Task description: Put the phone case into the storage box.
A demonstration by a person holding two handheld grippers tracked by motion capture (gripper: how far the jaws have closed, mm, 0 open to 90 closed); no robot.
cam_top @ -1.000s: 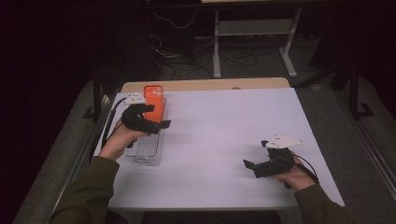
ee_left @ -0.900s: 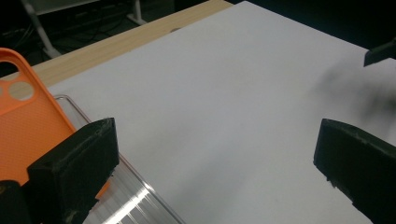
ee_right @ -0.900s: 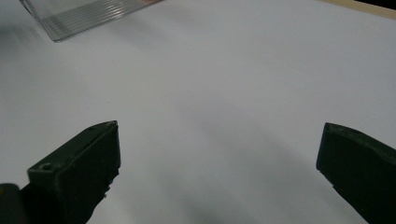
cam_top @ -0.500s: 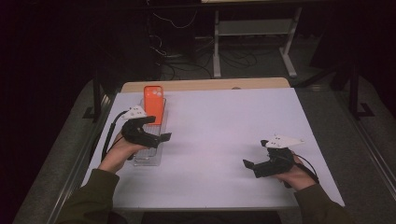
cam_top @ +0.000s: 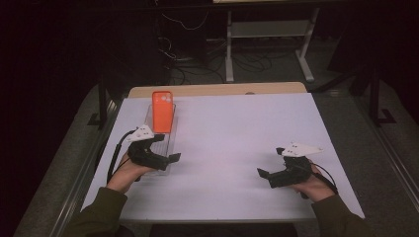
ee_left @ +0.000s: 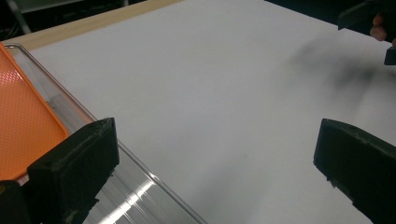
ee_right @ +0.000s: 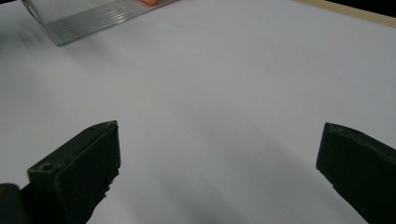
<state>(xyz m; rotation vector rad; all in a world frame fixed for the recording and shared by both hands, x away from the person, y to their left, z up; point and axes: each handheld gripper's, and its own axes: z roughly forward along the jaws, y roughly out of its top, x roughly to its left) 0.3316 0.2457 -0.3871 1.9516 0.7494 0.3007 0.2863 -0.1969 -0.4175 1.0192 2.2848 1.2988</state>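
The orange phone case (cam_top: 162, 111) lies in the far end of the clear plastic tray (cam_top: 170, 148), which sits along the left side of the white tabletop (cam_top: 237, 138). The tray's walls keep the case in a fixed spot and a fixed heading, so it can be located without searching.

The left tool (cam_top: 170, 157) hangs over the near end of the tray, released, with its jaws set wide apart. In the left gripper view, one jaw stands above the tray's rim (ee_left: 140, 168) beside the case (ee_left: 23, 135), and the other stands over bare tabletop; nothing lies between them. The tool touches neither case nor tray, as far as can be judged.

The right tool (cam_top: 264, 174) rests low at the near right of the tabletop, well apart from the tray, also released with jaws wide and nothing held. Parked there, it leaves the left side free to work. In the right gripper view, the tray's near corner (ee_right: 74, 21) appears far ahead.

Judgement: the case appears placed, with both tools clear of it.
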